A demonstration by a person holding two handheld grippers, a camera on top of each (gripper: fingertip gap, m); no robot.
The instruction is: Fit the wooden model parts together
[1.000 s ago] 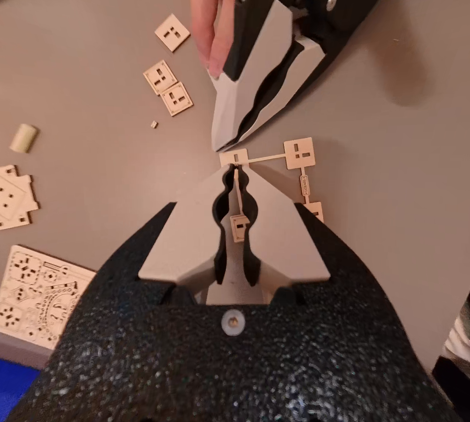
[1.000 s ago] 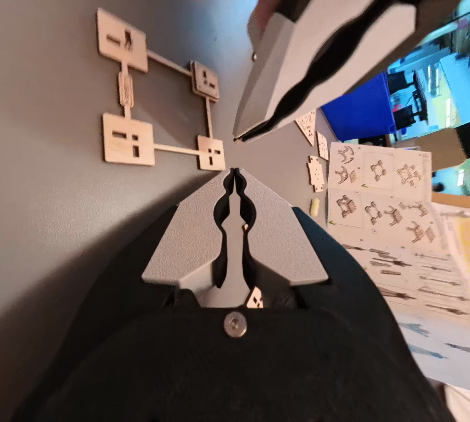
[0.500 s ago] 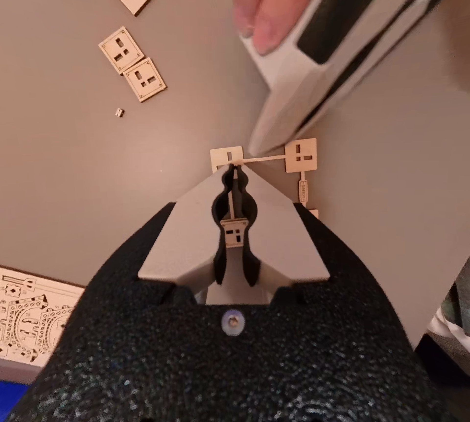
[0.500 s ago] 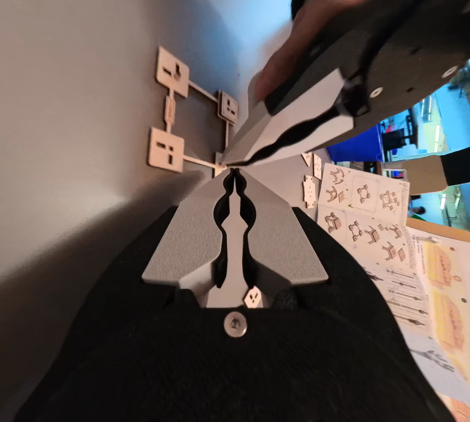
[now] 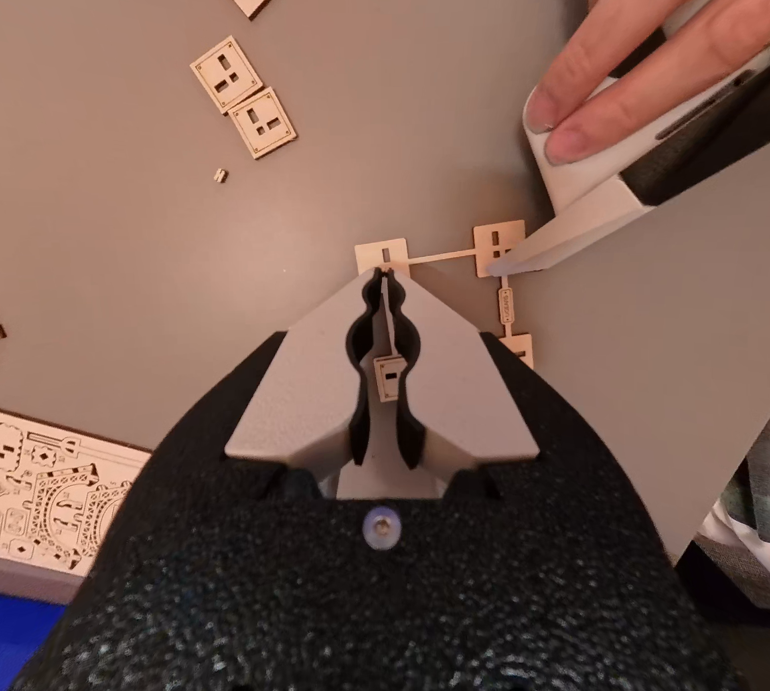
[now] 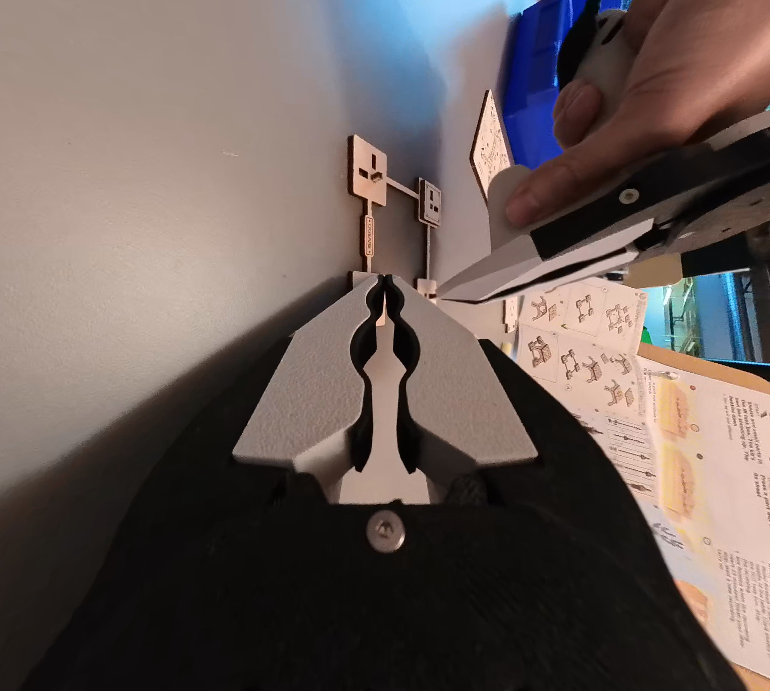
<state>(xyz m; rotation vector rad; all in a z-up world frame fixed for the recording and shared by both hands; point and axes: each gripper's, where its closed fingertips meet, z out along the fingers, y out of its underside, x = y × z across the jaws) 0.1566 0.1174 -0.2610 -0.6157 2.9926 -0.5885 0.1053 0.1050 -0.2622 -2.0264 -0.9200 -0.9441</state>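
1. The wooden frame (image 5: 441,254) – four small square plates joined by thin bars – lies flat on the grey table (image 5: 125,254).
2. The left gripper (image 5: 384,270) has its fingers pressed together, and the tips rest on one corner plate of the frame; it seems to pinch the thin bar there, but the view is too tight to be sure.
3. The right gripper (image 6: 384,276) is also pressed together, with its tips on the neighbouring corner plate of the frame.
4. Three loose square plates (image 5: 243,96) lie well apart from the frame, with a tiny wooden bit (image 5: 220,175) near them.
5. A wooden parts sheet (image 5: 54,492) lies at the table edge, far from the frame – the instruction sheet (image 6: 591,358) lies beyond the left gripper.
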